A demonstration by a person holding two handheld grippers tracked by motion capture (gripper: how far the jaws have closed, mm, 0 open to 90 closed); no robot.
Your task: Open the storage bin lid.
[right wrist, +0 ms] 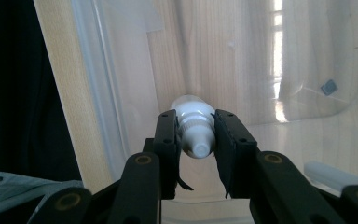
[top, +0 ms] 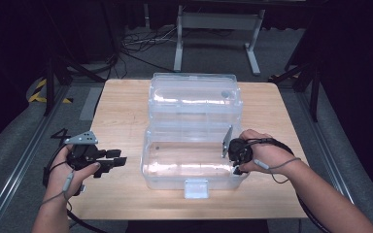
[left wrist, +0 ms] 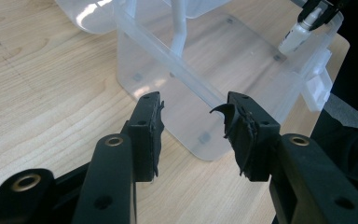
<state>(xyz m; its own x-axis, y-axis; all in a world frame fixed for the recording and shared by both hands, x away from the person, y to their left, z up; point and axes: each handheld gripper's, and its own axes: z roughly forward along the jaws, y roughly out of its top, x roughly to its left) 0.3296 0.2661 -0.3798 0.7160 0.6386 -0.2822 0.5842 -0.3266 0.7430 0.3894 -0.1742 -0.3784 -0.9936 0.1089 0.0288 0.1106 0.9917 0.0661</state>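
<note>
Just smooth white bottle (right wrist: 193, 126), ribbed neck.

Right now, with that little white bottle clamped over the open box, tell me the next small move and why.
Probably lower the right gripper a little further and set the white bottle on the floor of the clear box before opening. The jaws press its capped neck, and it hangs inside the box's right end, above the bottom. The left gripper stands open beside the box, holding nothing.

Overhead light brightens the surface (top: 121, 111); glare streaks the clear box (top: 194, 97); surroundings dark; high view slightly soft.
</note>
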